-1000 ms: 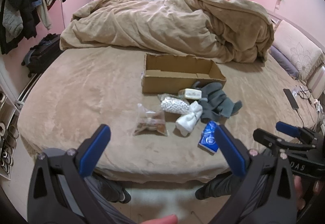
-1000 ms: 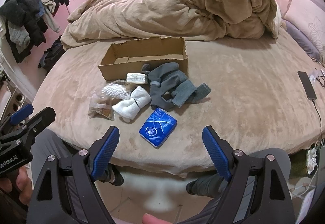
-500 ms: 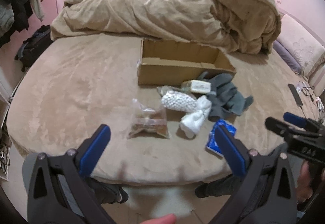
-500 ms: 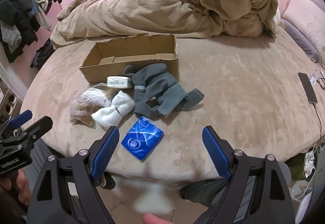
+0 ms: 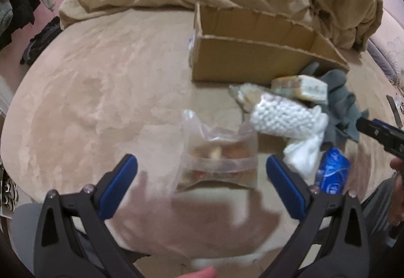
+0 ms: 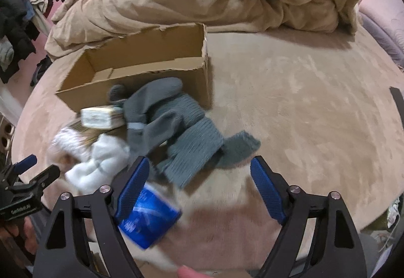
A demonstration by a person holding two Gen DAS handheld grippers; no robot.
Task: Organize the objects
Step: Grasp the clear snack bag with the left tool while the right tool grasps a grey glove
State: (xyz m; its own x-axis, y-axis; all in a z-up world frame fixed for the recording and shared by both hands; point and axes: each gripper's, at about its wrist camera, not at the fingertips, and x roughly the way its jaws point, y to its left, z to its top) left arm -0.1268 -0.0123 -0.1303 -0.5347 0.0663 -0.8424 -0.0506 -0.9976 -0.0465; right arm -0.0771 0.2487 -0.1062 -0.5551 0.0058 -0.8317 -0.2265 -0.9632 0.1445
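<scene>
My left gripper, jaws wide, nears the clear plastic bag; its slick film could slip my pinch.

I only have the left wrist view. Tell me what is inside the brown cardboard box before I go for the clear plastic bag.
Observer: In the right wrist view, the open brown cardboard box shows a bare floor where I can see it; nothing is inside.
Operator: Report the right gripper.
Observer: The right gripper is open and grips nothing, though its jaws have just been closing slightly. The blue plastic packet lies partly under its left finger.
</scene>
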